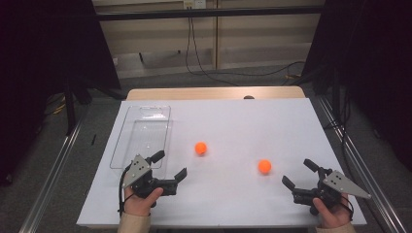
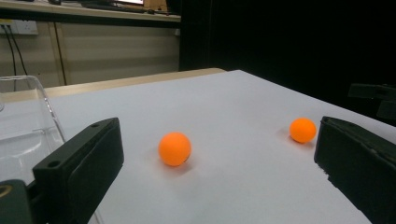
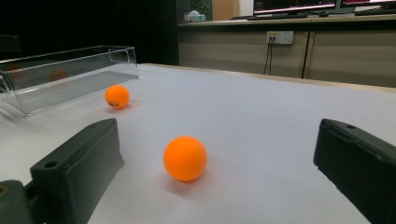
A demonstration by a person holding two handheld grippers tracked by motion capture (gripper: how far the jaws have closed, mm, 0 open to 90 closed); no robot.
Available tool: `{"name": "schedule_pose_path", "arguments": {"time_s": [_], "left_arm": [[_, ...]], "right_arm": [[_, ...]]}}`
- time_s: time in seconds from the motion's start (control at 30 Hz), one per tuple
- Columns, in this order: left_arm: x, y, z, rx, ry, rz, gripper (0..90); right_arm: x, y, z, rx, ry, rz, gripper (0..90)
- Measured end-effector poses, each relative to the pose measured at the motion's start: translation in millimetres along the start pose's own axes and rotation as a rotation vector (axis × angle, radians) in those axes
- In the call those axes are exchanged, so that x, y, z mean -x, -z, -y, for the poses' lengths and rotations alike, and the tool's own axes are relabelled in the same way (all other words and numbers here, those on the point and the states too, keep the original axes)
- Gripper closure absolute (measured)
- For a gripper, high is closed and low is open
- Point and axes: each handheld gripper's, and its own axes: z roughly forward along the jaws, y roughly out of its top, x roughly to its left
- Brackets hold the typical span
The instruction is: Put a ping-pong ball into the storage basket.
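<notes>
Two orange balls lie on the white table (image 1: 233, 121). The left ball (image 1: 201, 148) (image 2: 174, 149) (image 3: 116, 97) rests a little ahead of my left gripper (image 1: 169, 165) (image 2: 215, 163), which is open and empty near the clear tray's near end. The right ball (image 1: 264, 166) (image 3: 185, 158) (image 2: 302, 130) sits just ahead of my right gripper (image 1: 299, 174) (image 3: 215, 163), also open with nothing between its jaws. Both balls are apart from the jaws.
A clear plastic tray (image 1: 141, 136) (image 3: 65, 74) (image 2: 28, 121) lies lengthwise along the table's left side. Metal rails run along both table sides, and cables cross the floor beyond the far edge.
</notes>
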Motion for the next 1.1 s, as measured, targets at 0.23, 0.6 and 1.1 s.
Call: {"name": "schedule_pose_path", "arguments": {"time_s": [0.23, 0.6, 1.1], "left_arm": [[4.3, -8.0, -0.5, -0.009, -0.005, 0.016, 1.5], [10.3, -19.5, 0.6, -0.027, -0.014, 0.036, 1.5], [17.1, -31.8, 2.5, -0.053, -0.021, 0.062, 1.5]], "right_arm": [[-0.1, 0.1, -0.2, 0.0, 0.002, -0.004, 0.5], [-0.7, -0.3, -0.3, -0.001, 0.0, -0.004, 0.5], [-0.8, -0.6, -0.3, -0.002, -0.002, -0.009, 0.5]]}}
